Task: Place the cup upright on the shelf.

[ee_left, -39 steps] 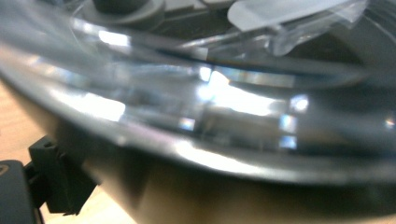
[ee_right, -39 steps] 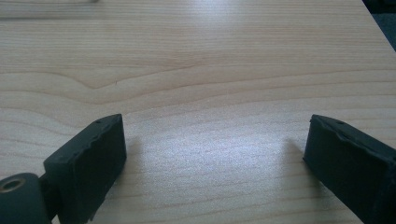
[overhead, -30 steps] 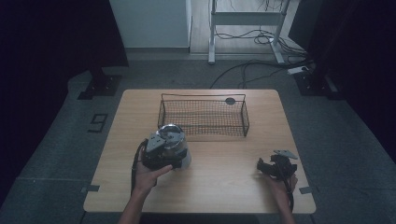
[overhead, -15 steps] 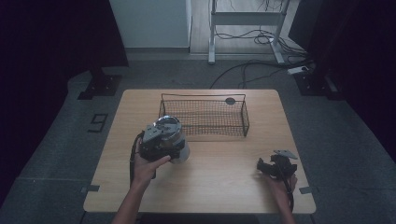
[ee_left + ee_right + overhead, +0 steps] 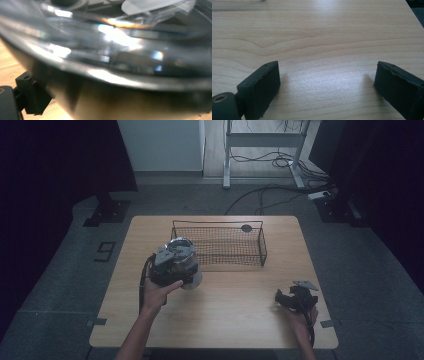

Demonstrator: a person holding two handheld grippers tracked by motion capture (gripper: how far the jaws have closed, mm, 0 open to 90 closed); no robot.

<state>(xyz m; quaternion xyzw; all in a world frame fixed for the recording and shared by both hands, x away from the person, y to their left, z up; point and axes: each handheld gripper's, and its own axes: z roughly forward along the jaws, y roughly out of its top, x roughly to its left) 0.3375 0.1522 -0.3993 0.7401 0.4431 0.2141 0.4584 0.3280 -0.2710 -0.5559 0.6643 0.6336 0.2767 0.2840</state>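
A shiny round metal bowl (image 5: 181,251) hangs just above the wooden table (image 5: 225,325), close to the left end of a black wire basket (image 5: 262,251). My left gripper (image 5: 176,267) is shut on the bowl, with a hand behind it. In the left gripper view the bowl's gleaming curved side (image 5: 120,75) sits right against the camera, and one black finger (image 5: 31,96) shows at lower left. My right gripper (image 5: 283,298) rests low at the table's near right. Its jaws stand wide apart over bare wood (image 5: 327,85), with nothing between them.
The wire basket stands across the far middle of the table and looks empty. A small dark disc (image 5: 246,228) lies behind its far rim. Cables and a metal frame (image 5: 260,140) are on the floor beyond the table.
My left gripper has carried the bowl a little farther from the person, toward the basket's left end. The right gripper has stayed put.
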